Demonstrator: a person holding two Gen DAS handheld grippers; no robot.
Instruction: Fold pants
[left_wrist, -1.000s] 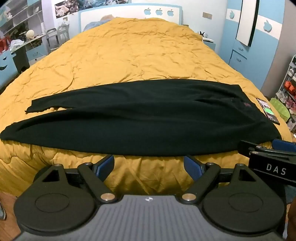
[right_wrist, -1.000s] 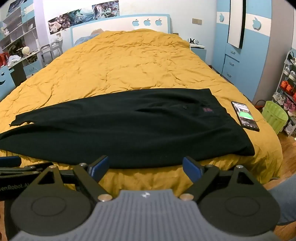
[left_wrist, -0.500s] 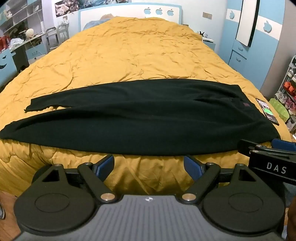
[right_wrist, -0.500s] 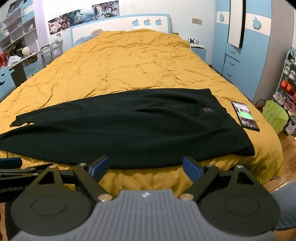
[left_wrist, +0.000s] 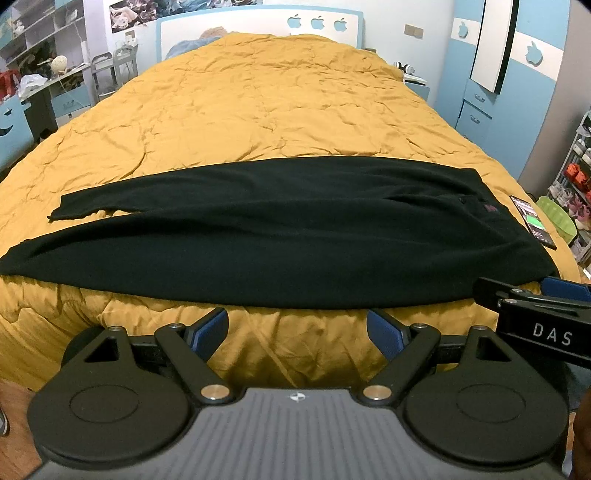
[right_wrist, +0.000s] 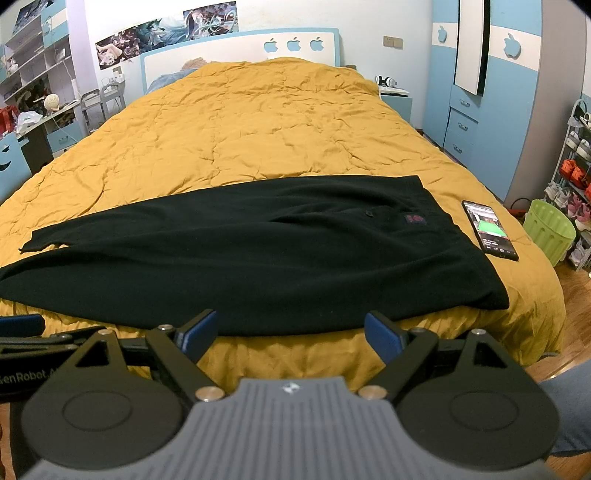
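Black pants (left_wrist: 280, 236) lie flat across the near part of a bed with a mustard-yellow quilt (left_wrist: 266, 110), waist to the right, leg ends to the left. They also show in the right wrist view (right_wrist: 258, 254), with a small red label near the waist. My left gripper (left_wrist: 297, 330) is open and empty, held just short of the pants' near edge. My right gripper (right_wrist: 290, 334) is open and empty, also just short of that edge. The right gripper's side shows at the right of the left wrist view (left_wrist: 535, 314).
A phone (right_wrist: 489, 230) with a lit screen lies on the quilt right of the waist. A green basket (right_wrist: 550, 229) stands on the floor beyond the bed's right side. Blue wardrobe at the right, desk and shelves at the left.
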